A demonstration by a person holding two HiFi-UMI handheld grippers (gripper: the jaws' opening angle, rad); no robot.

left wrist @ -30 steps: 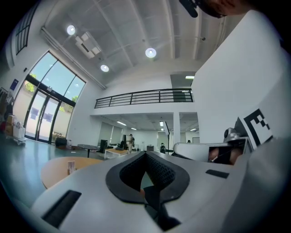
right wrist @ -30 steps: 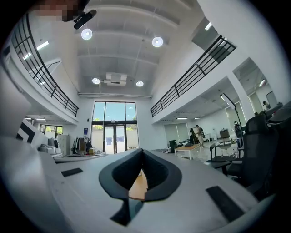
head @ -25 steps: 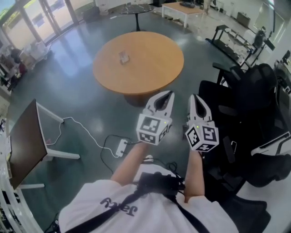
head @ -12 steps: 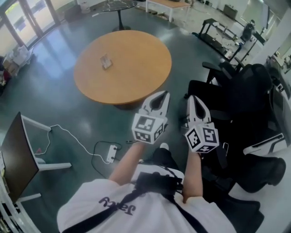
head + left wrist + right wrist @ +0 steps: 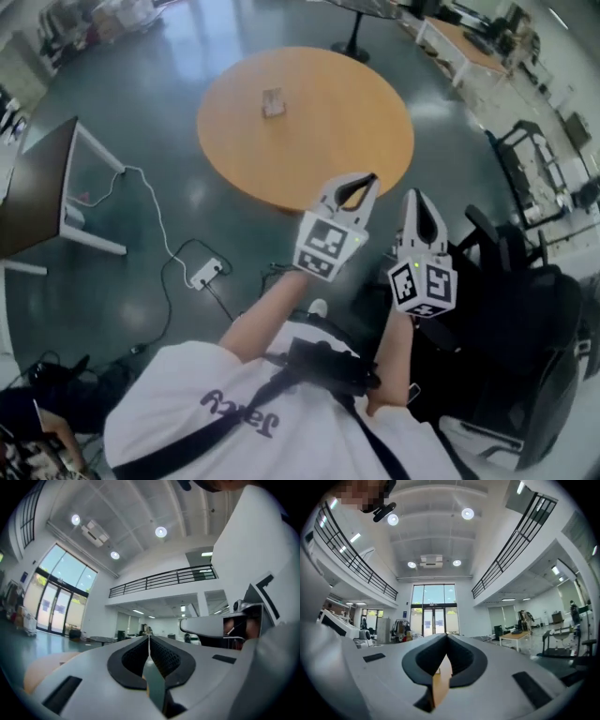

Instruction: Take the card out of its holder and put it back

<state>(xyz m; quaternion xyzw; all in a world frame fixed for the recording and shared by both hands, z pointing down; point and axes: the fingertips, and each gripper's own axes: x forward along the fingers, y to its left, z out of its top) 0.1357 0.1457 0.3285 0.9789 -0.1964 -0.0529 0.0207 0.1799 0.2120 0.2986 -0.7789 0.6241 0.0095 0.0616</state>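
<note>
Card holder [image 5: 273, 103] well inside round table's [image 5: 366, 141] rim, open floor [image 5: 159, 103] around.

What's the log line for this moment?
left gripper: shut, empty | right gripper: shut, empty | card holder: on round table, clear of both grippers | stage: holder not yet reached
</note>
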